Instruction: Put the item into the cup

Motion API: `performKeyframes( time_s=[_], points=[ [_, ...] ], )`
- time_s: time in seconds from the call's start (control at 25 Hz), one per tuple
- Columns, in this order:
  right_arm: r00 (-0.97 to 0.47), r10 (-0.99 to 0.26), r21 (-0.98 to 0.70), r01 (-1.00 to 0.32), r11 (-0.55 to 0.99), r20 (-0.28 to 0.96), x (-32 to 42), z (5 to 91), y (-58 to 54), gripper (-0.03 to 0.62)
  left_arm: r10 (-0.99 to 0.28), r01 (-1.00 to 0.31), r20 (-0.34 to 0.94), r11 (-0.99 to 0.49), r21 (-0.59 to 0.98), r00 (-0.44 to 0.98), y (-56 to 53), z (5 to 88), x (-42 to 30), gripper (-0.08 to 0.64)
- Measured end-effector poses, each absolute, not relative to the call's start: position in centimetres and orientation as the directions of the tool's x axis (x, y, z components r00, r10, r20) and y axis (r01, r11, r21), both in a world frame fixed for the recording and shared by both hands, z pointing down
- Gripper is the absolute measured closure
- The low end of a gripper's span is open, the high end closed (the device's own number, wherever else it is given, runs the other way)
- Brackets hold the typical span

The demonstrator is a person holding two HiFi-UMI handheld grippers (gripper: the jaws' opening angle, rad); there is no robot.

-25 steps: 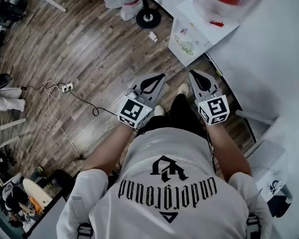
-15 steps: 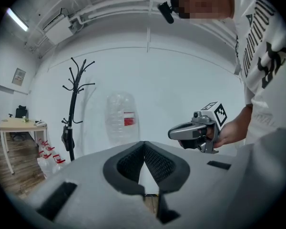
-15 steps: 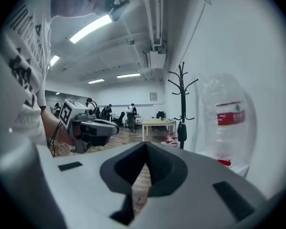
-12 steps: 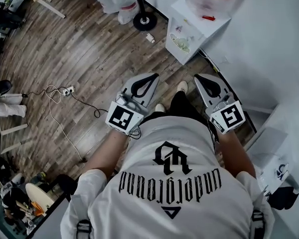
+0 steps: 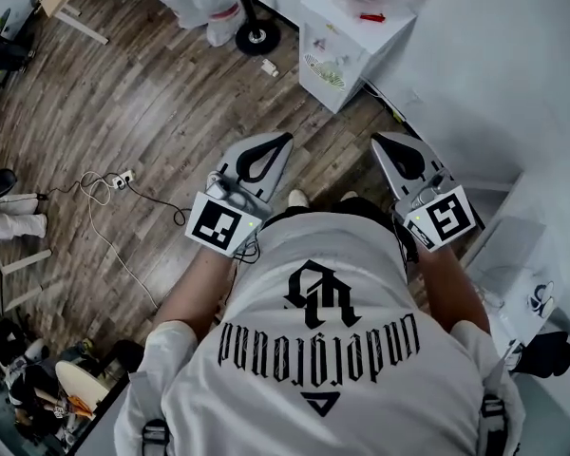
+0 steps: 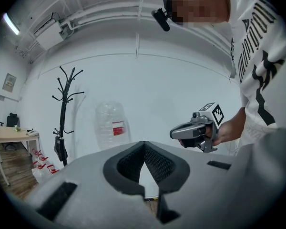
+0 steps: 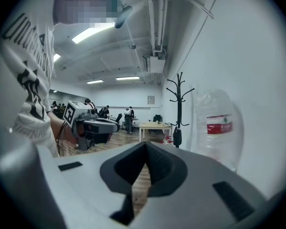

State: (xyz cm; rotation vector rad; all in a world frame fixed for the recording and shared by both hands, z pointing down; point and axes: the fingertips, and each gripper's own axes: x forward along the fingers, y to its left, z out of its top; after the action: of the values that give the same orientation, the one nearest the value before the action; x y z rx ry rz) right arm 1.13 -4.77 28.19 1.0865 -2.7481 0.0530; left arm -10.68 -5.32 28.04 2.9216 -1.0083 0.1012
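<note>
Left gripper view: the left gripper (image 6: 144, 145) is showing its two jaws meeting at the tips, closed on nothing, with only the dark padded hollow behind them. Beyond the tips, a large clear water bottle (image 6: 112, 125) with a red label is standing against the white wall (image 6: 181, 80), a black coat stand (image 6: 63, 111) is rising to its left, and a pale wooden desk (image 6: 9, 136) is sitting at the far left edge.

In the right gripper view, the right gripper (image 7: 145, 146) is likewise closing tip to tip, with nothing between its jaws. Past them, a strip of wooden floor (image 7: 140, 175) is running out towards some people (image 7: 129, 116) standing far off in the room.

In the head view, both grippers are pointing forward, well apart, in front of the person's white printed T-shirt (image 5: 332, 350). A marker cube (image 5: 217, 224) is sitting at the back of the left one, and another (image 5: 444, 218) at the back of the right one. Ahead of them, a white dispenser cabinet (image 5: 347, 46) is standing by the wall. On the floor off to the left, a power strip (image 5: 123, 175) is lying with its thin cable looping away.

The item and the cup are not showing in any view.
</note>
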Motion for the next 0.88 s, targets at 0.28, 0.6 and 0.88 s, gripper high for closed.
performKeyframes(
  time_s=[0.28, 0.6, 0.88],
  points=[
    [-0.732, -0.668, 0.049, -0.668, 0.742, 0.137, 4.1, 27.3, -2.9, 0.588, -0.627, -0.629, 0.074, -0.777, -0.001, 0.775, -3.4, 26.9, -8.3, 0.554],
    [-0.753, -0.646, 0.019, -0.649, 0.760, 0.127, 9.2, 27.8, 2.7, 0.588, -0.639, -0.639, 0.054, -0.769, -0.019, 0.767, 1.0, 26.6, -3.2, 0.554],
    [-0.752, -0.646, 0.013, -0.650, 0.760, 0.129, 13.8, 27.9, 8.3, 0.588, -0.640, -0.639, 0.045, -0.769, -0.019, 0.767, 6.5, 26.5, 1.3, 0.554]
  ],
)
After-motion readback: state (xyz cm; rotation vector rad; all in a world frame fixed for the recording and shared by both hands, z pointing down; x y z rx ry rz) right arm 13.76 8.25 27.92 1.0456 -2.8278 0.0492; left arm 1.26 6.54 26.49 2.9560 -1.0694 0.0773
